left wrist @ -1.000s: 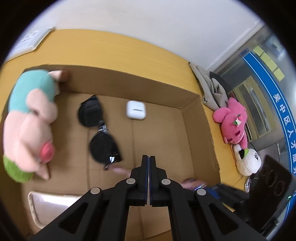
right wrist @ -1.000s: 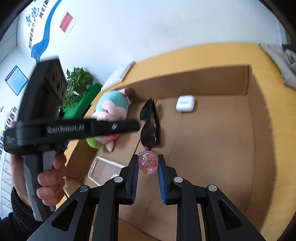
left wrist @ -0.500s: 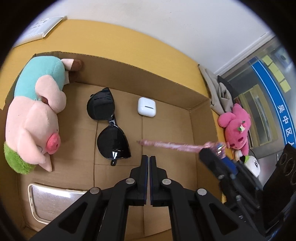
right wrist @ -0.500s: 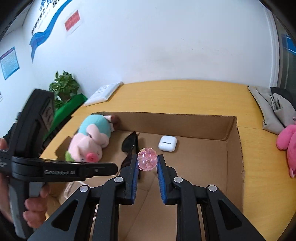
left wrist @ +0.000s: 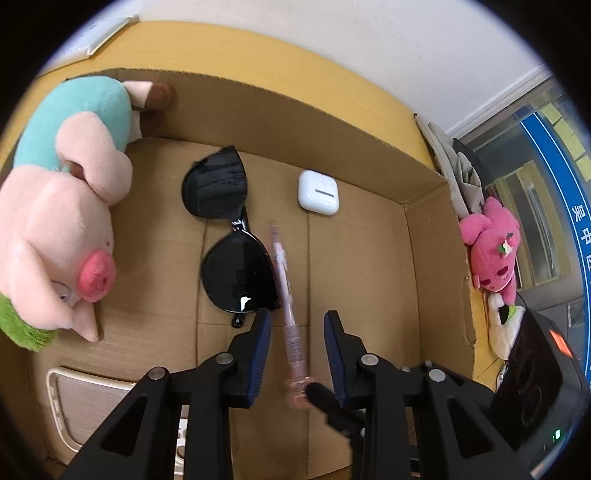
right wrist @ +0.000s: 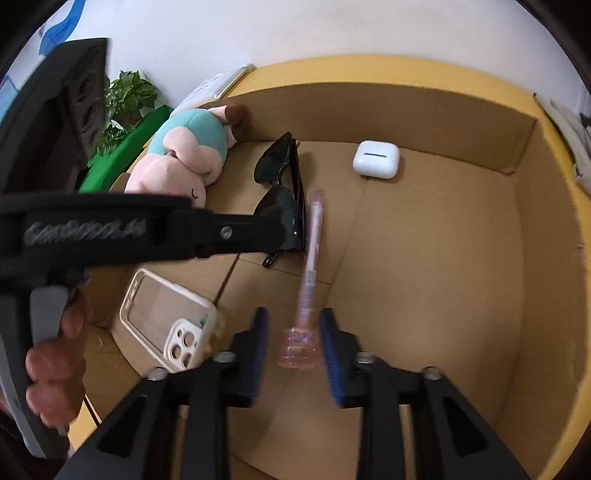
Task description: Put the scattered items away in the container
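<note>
A pink translucent pen (right wrist: pixel 309 273) lies in the cardboard box (right wrist: pixel 539 229), just right of the black sunglasses (right wrist: pixel 282 199); it also shows in the left wrist view (left wrist: pixel 286 302). My right gripper (right wrist: pixel 293 343) is open, its jaws apart on either side of the pen's cap end and clear of it. My left gripper (left wrist: pixel 297 343) is open above the box floor, over the pen. The box also holds a plush pig (left wrist: pixel 62 206), a white earbud case (left wrist: pixel 317 191) and a phone case (right wrist: pixel 170 325).
A pink plush (left wrist: pixel 495 251) and a white plush (left wrist: pixel 502 325) lie on the yellow table right of the box, with grey cloth (left wrist: pixel 454 166) behind. A green plant (right wrist: pixel 125 96) stands at the far left. A paper pad (left wrist: pixel 107 33) lies behind the box.
My right gripper has lowered into the box, opened and let go of the pen, which now lies beside the sunglasses. My left gripper has opened.
</note>
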The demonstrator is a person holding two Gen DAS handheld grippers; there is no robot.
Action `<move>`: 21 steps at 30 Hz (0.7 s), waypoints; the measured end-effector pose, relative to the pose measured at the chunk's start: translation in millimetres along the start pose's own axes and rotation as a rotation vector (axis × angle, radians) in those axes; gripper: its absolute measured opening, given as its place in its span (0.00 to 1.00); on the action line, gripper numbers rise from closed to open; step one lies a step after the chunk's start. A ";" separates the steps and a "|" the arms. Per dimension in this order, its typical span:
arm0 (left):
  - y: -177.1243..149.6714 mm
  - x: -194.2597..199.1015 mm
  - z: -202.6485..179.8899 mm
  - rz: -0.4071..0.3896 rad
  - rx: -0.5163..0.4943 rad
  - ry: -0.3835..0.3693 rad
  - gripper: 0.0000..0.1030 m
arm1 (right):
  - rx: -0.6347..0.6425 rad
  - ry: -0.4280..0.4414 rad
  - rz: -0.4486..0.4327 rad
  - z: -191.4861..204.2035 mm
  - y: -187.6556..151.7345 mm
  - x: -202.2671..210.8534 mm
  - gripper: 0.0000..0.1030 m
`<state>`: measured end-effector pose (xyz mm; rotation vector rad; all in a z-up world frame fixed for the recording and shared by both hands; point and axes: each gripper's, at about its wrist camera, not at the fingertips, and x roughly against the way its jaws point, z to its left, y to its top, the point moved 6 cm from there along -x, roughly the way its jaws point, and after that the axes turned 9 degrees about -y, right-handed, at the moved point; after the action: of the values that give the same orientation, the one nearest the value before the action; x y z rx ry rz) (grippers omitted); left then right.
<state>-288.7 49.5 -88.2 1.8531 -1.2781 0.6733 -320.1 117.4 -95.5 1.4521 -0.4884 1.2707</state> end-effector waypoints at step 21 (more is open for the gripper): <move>-92.8 88.7 -1.6 -0.177 -0.212 0.167 0.41 | -0.068 0.005 -0.246 -1.8 -66.6 112.1 0.94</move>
<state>-170.4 22.5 -46.3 1.6761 -1.0227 0.5621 -226.9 177.7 -26.9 1.4049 -0.3348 1.0526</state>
